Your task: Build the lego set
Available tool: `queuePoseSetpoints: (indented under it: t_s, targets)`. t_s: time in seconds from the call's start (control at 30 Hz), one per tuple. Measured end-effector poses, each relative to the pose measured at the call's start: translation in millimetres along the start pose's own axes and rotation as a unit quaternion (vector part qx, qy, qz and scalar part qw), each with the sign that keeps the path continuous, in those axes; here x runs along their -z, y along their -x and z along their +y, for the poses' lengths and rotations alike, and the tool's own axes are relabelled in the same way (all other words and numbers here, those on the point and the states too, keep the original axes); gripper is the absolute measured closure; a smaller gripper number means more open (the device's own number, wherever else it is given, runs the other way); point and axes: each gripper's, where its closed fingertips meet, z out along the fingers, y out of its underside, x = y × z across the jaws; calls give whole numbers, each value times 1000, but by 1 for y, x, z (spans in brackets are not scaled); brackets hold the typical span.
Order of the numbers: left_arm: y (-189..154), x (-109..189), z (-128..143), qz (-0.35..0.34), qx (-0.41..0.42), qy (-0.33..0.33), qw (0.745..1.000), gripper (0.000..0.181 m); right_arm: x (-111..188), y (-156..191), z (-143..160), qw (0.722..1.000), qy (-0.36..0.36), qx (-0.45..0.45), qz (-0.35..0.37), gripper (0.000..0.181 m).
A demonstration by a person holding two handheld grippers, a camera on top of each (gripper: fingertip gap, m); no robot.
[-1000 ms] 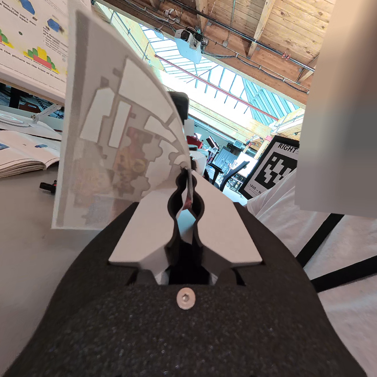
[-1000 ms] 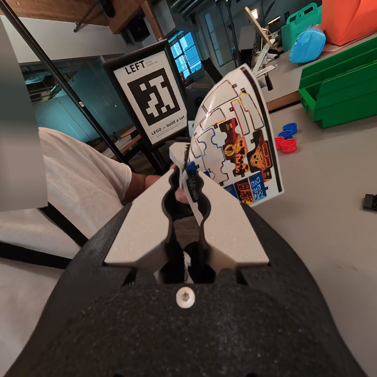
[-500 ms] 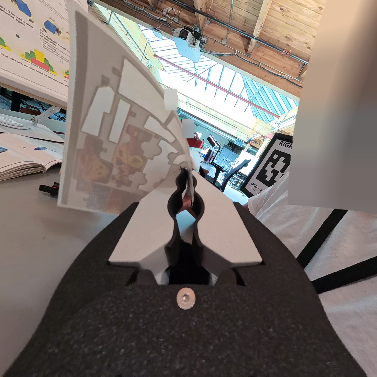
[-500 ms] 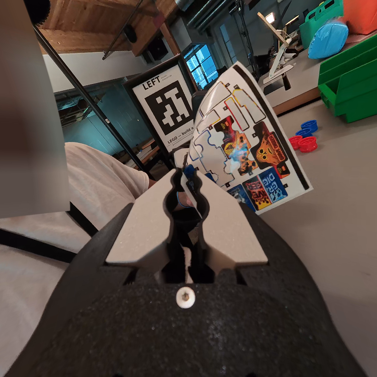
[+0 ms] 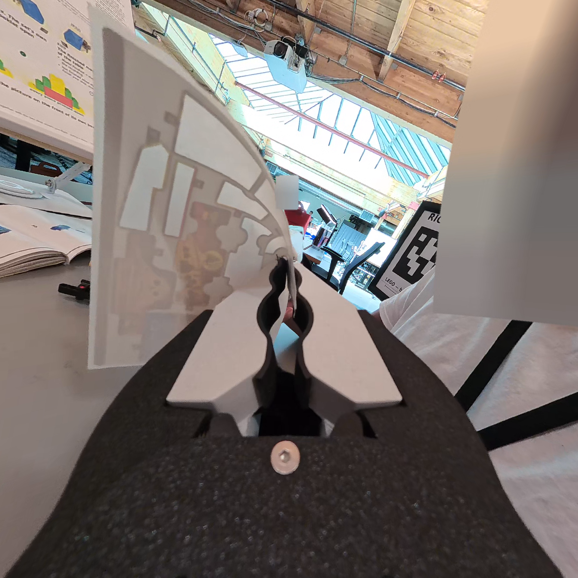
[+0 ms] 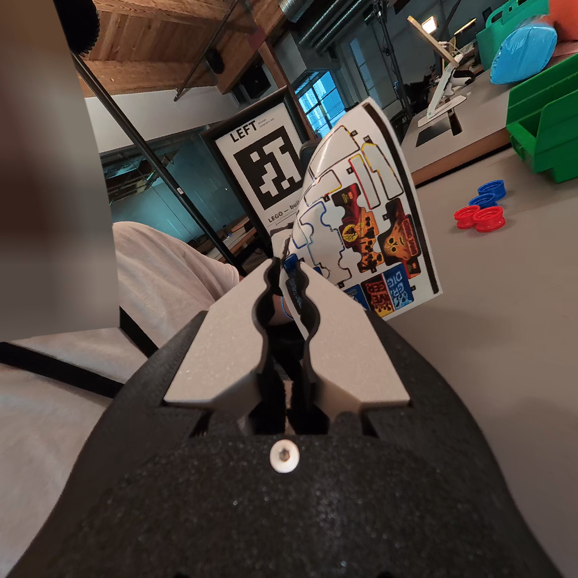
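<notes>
We have the sticker sheet (image 6: 369,219) pinched between both grippers, held up off the desk (image 6: 484,312). The left gripper (image 5: 286,272) is clamped on the sheet's edge. The right gripper (image 6: 286,266) is closed on a small blue sticker at that same corner, probably to peel it. The glossy sheet bows into a curve. Red and blue wheels (image 6: 480,206) lie well apart.

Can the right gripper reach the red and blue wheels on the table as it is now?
Probably not yet: the right gripper is shut on the sticker sheet, which curls between it and the wheels. The table around them looks clear.
</notes>
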Motion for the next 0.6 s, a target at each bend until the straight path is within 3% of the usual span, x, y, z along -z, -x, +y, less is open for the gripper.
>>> queuePoseSetpoints:
  t_s: [0.03, 0.4, 0.6]
  targets:
    - [-1, 0, 0, 1, 0, 0, 1000, 181, 0, 0, 0, 1000, -2, -2, -2, 175]
    - [1, 1, 0, -9, -13, 4, 1000, 181, 4, -2, -3, 1000, -8, 1, 4, 180]
    - [13, 6, -2, -51, -33, 2, 998, 181, 11, -14, -12, 998, -29, -5, 60, 181]
